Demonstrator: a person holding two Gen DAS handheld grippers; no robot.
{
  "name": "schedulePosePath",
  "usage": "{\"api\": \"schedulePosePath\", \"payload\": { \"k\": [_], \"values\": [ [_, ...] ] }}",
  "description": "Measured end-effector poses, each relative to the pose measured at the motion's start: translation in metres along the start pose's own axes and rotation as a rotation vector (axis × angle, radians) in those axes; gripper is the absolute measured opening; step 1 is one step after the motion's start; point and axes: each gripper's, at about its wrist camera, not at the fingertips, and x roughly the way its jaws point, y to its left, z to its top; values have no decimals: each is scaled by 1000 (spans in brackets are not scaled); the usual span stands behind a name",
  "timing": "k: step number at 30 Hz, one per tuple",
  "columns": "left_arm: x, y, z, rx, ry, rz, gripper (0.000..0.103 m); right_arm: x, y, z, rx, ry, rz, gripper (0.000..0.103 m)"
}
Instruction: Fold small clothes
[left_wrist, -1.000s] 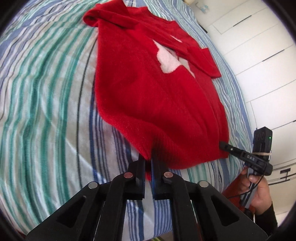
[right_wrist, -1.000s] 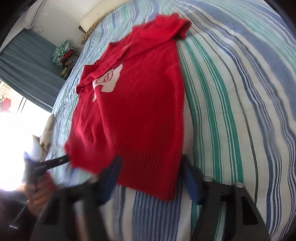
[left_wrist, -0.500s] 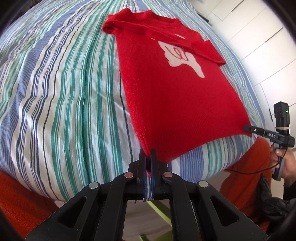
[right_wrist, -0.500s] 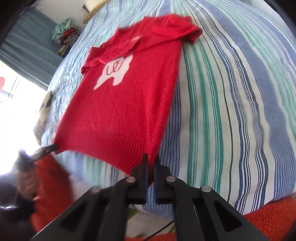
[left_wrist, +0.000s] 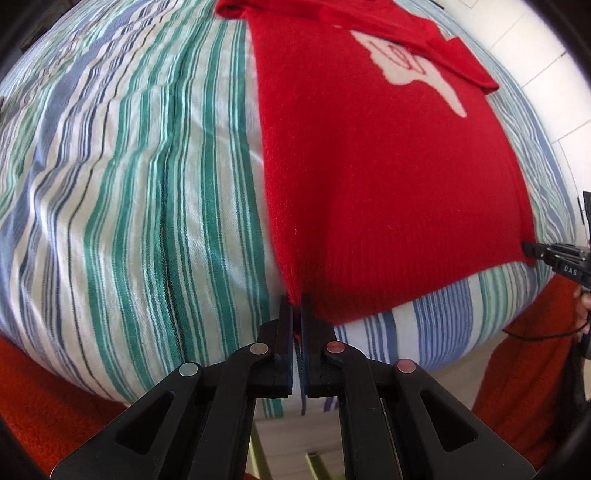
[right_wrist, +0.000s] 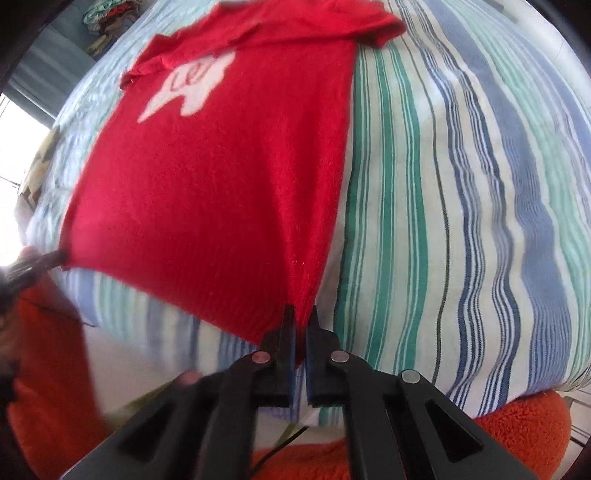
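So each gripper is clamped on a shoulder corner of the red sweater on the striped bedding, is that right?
Not quite: they hold the hem corners, not the shoulders. The left gripper pinches one ribbed hem corner of the sweater; the right gripper pinches the other, as each wrist view shows. The bedding is striped.

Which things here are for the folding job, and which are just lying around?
For the job:
- red sweater
- left gripper, shut on one hem corner
- right gripper, shut on the other corner

Just there:
- striped bedsheet
- pile of clothes far off
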Motion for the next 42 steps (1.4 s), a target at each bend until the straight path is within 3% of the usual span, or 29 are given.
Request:
{"api": "schedulePosePath", "payload": {
  "k": [7,11,13,15,19,24,27,29,31,34,36,38,40,42],
  "values": [
    [3,6,-2,-37,-28,29,6,21,0,7,4,-11,-22,3],
    [-3,11,4,-73,-19,-11,9,18,-2,9,18,-37,0,8],
    [-12,20,4,-95,-7,-42,25,11,-2,10,18,-55,7,18],
    [-23,26,1,-113,-3,-49,56,4,-6,9,29,-60,20,47],
    [-65,40,-7,-108,-62,26,60,-21,-16,-1,51,-76,55,53],
    [-107,28,18,-34,-262,39,65,-64,-15,-4,25,-209,3,53],
    [-97,-3,39,39,-323,-28,72,-79,0,1,-19,-319,102,53],
    [-71,-17,48,57,-297,-59,72,-74,12,15,-31,-364,221,53],
    [-41,-23,51,68,-248,-26,72,-52,19,26,-18,-341,321,53],
    [-3,-11,38,76,-170,105,72,-7,12,25,63,-226,244,53],
    [-11,2,25,59,-199,89,73,9,0,12,129,-182,186,44],
    [-30,16,18,17,-221,81,76,-4,-10,-2,182,-219,207,44],
    [-51,34,19,-36,-305,77,81,-28,-15,-11,220,-263,104,50],
    [-68,54,30,-109,-399,121,98,-55,-18,-23,233,-362,45,58]
  ]
}}
